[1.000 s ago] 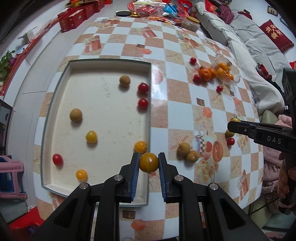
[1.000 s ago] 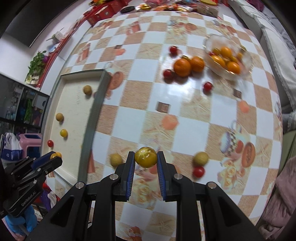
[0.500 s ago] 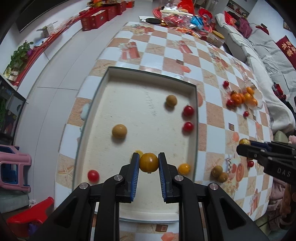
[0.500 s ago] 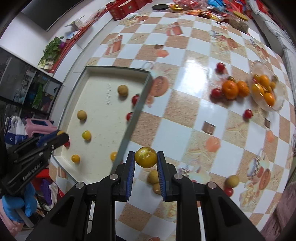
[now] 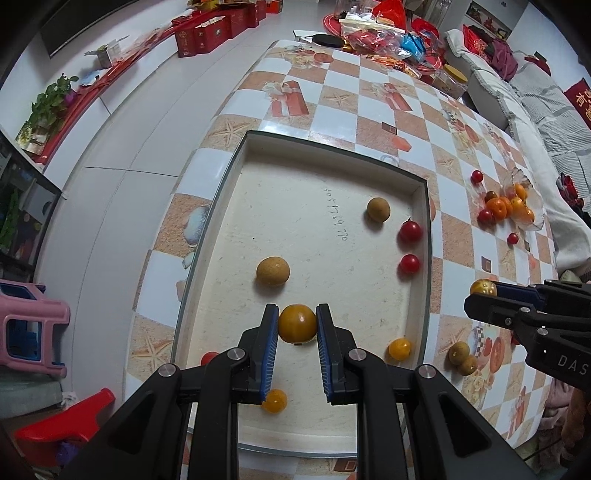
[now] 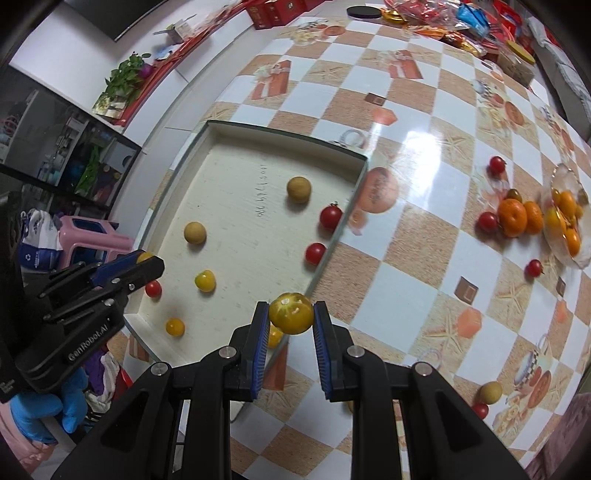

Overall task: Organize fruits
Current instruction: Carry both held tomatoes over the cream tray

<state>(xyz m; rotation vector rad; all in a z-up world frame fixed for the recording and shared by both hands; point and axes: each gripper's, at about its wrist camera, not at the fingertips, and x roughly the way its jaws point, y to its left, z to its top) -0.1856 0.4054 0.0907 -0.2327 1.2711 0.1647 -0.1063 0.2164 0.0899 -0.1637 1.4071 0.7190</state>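
My left gripper (image 5: 297,326) is shut on an orange-yellow fruit (image 5: 297,322) and holds it above the near part of the shallow beige tray (image 5: 332,155). My right gripper (image 6: 291,314) is shut on a yellow-orange fruit (image 6: 291,312) above the tray's right rim (image 6: 343,225). The tray holds several fruits: brown longans (image 5: 272,271), red cherry tomatoes (image 5: 410,232) and small yellow fruits (image 5: 399,349). The right gripper also shows in the left wrist view (image 5: 484,291), and the left gripper in the right wrist view (image 6: 146,260).
A glass bowl with oranges (image 6: 567,221) stands at the table's far right, with oranges (image 6: 511,218) and cherry tomatoes (image 6: 496,164) loose beside it. Two longans (image 5: 463,358) lie right of the tray. A pink stool (image 5: 26,332) stands beside the table. Packets clutter the far end (image 5: 373,29).
Both grippers have moved left with their fruits: the left one further over the tray, the right one from the open table to the tray's right rim.
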